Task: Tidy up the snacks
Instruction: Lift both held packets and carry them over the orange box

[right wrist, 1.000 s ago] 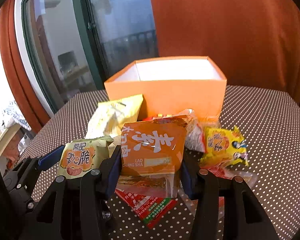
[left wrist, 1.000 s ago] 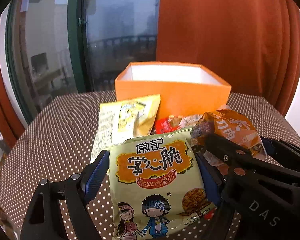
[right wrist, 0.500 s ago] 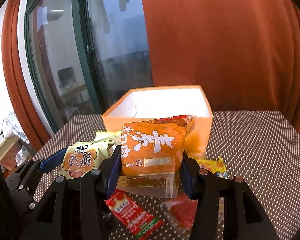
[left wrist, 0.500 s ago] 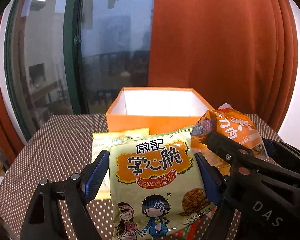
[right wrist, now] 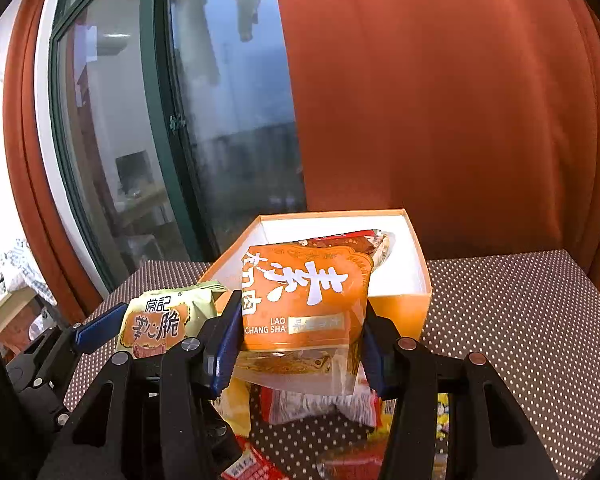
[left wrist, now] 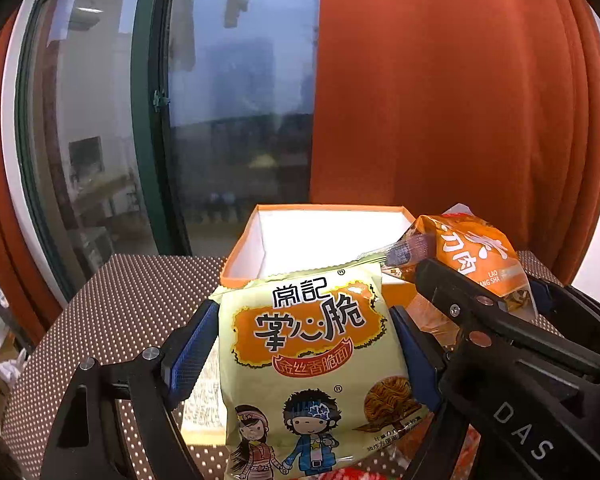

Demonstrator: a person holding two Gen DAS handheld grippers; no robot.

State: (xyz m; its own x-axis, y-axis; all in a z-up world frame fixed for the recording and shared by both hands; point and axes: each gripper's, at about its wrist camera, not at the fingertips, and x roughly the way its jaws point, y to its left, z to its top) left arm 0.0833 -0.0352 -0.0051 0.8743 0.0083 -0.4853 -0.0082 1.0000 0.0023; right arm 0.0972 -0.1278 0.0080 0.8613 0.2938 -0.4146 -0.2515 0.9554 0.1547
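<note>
My left gripper [left wrist: 302,340] is shut on a pale green noodle snack bag [left wrist: 312,364] with cartoon children on it, held upright above the dotted table [left wrist: 120,304]. My right gripper [right wrist: 296,336] is shut on an orange snack bag [right wrist: 300,300] with white characters. Each held bag also shows in the other view: the orange snack bag [left wrist: 472,260] at the right, the noodle snack bag [right wrist: 160,320] at the left. An open orange box [left wrist: 324,240] with a white inside stands just beyond both bags; the same orange box [right wrist: 396,304] sits behind the orange bag.
Several loose snack packets [right wrist: 320,404] lie on the table under my right gripper, red, yellow and white. A pale packet [left wrist: 204,396] lies under my left gripper. An orange curtain [left wrist: 440,100] and a green-framed window [left wrist: 152,120] stand behind the table.
Both grippers have risen with their bags and come closer to the orange box. The box and the table now sit lower in both views, and the box's white inside shows more.
</note>
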